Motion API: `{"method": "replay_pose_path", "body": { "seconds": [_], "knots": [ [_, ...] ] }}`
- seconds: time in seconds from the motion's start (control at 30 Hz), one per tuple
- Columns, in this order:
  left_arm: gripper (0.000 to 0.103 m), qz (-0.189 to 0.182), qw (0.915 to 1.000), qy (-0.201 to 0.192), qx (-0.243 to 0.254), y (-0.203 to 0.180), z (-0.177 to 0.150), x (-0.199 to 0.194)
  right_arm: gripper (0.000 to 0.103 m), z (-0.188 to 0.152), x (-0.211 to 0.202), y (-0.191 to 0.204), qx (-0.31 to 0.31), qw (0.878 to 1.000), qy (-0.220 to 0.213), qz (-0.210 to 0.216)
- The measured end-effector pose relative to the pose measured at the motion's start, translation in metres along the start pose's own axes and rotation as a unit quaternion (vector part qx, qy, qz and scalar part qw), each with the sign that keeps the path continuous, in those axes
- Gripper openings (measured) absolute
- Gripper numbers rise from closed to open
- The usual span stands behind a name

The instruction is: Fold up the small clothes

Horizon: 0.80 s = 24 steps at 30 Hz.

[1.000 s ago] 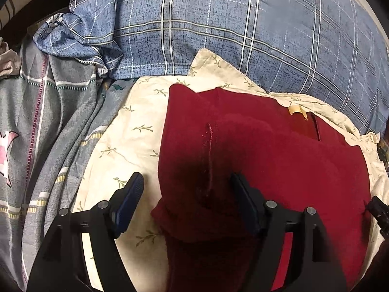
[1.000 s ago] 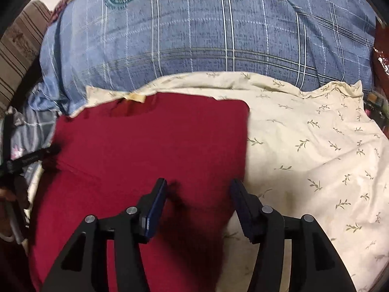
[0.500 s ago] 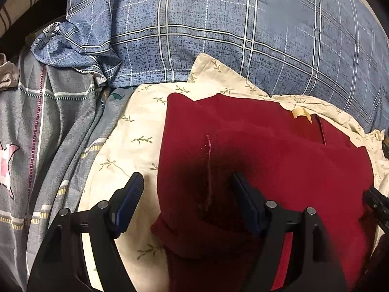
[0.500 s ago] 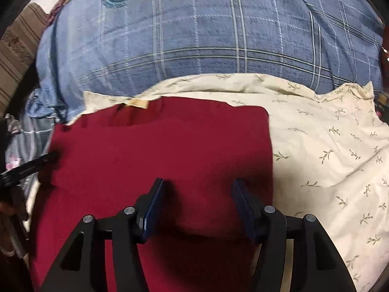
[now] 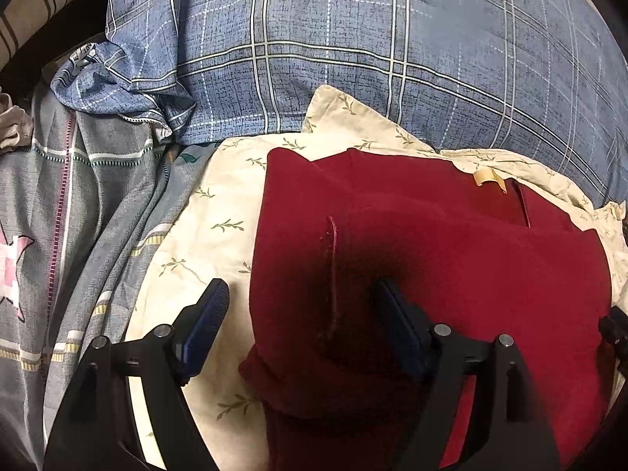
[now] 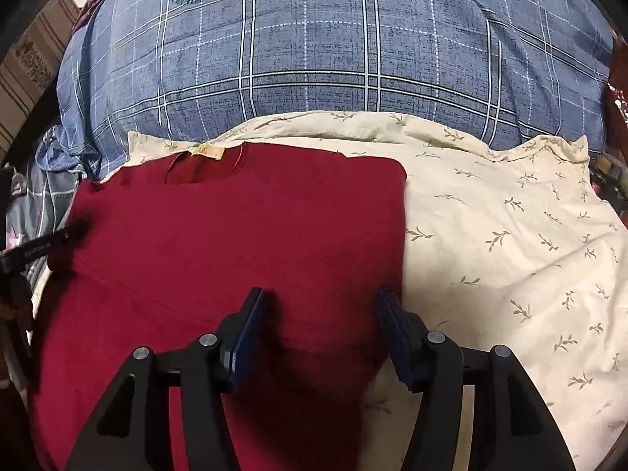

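A dark red top (image 5: 451,267) lies on a cream leaf-print cloth (image 5: 212,227), its sides folded in and its neck label (image 5: 486,177) at the far end. It also shows in the right wrist view (image 6: 243,243). My left gripper (image 5: 302,314) is open and empty, low over the top's left folded edge, where a sleeve seam runs. My right gripper (image 6: 318,322) is open and empty, low over the top's right edge. The left gripper's finger (image 6: 43,249) shows at the top's left side in the right wrist view.
A big blue plaid pillow (image 6: 333,51) lies behind the cloth. A grey patterned quilt (image 5: 78,216) lies at the left. The cream cloth (image 6: 510,235) spreads out to the right of the top. A striped fabric (image 5: 35,8) is at the far left.
My right gripper has shifted left and a little back, so the top's right edge now lies under it. My left gripper has drifted slightly. Both stayed open.
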<state>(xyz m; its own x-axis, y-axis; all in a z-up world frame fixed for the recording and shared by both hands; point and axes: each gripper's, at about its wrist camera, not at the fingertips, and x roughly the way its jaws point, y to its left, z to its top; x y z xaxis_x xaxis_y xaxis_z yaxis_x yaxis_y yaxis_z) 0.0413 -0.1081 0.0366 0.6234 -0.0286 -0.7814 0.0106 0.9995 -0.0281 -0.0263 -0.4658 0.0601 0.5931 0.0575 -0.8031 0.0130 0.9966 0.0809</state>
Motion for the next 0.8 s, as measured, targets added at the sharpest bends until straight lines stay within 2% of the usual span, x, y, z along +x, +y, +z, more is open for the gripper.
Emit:
{"method": "replay_pose_path", "body": {
  "seconds": [0.1, 0.3, 0.43, 0.57, 0.8],
  "knots": [
    [0.077, -0.005, 1.0, -0.003, 0.003, 0.0, -0.004, -0.009, 0.061, -0.001, -0.016, -0.003, 0.019, 1.0, -0.005, 0.02],
    [0.077, -0.022, 0.9997, -0.008, 0.005, 0.002, -0.011, -0.03, 0.065, -0.014, -0.037, -0.002, 0.018, 0.999, -0.002, 0.035],
    [0.077, -0.024, 0.9996, -0.002, 0.014, 0.0, -0.021, -0.04, 0.066, -0.022, -0.044, -0.003, 0.02, 0.999, -0.002, 0.027],
    [0.077, -0.028, 0.9994, 0.005, 0.019, 0.003, -0.04, -0.056, 0.067, -0.031, -0.051, -0.01, 0.042, 0.998, 0.001, 0.04],
    [0.077, -0.027, 0.9992, 0.015, 0.025, 0.009, -0.072, -0.078, 0.07, -0.041, -0.061, -0.01, 0.044, 0.998, 0.007, 0.034]
  ]
}}
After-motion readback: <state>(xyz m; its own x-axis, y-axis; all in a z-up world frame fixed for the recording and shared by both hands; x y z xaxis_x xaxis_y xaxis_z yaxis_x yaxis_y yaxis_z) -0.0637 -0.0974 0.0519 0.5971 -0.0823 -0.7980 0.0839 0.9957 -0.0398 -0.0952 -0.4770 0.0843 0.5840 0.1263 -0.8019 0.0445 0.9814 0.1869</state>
